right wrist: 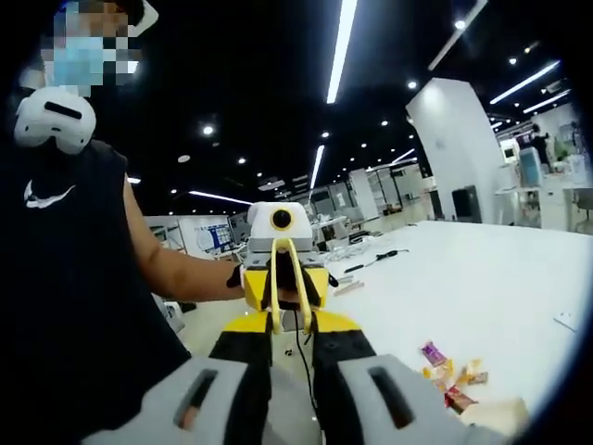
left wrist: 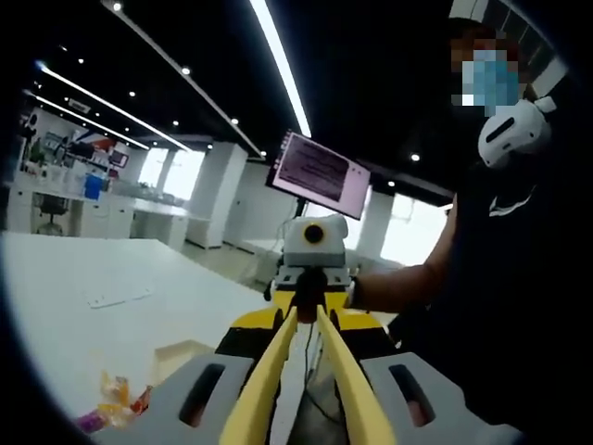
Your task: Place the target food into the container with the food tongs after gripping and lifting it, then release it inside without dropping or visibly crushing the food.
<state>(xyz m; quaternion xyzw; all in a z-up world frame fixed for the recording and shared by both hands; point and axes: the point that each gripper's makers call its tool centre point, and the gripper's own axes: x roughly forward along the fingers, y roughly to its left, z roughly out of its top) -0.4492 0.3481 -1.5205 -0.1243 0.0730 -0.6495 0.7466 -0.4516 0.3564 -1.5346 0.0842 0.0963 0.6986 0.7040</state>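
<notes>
Yellow plastic food tongs (left wrist: 306,371) sit clamped in the left gripper (left wrist: 310,394), arms nearly closed, holding nothing; the right gripper (right wrist: 283,394) appears parted and empty. Small bright wrapped snacks (right wrist: 454,371) lie on the white counter (right wrist: 482,278) at four o'clock; probably light and crushable, best pinched gently mid-body.

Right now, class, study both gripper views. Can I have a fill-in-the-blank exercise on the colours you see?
1. The snack wrappers lie on a ___ table.
2. The person's sleeveless top is ___.
3. In the left gripper view, the two long arms rising from the bottom are ___.
Missing words: white; black; yellow.
</notes>
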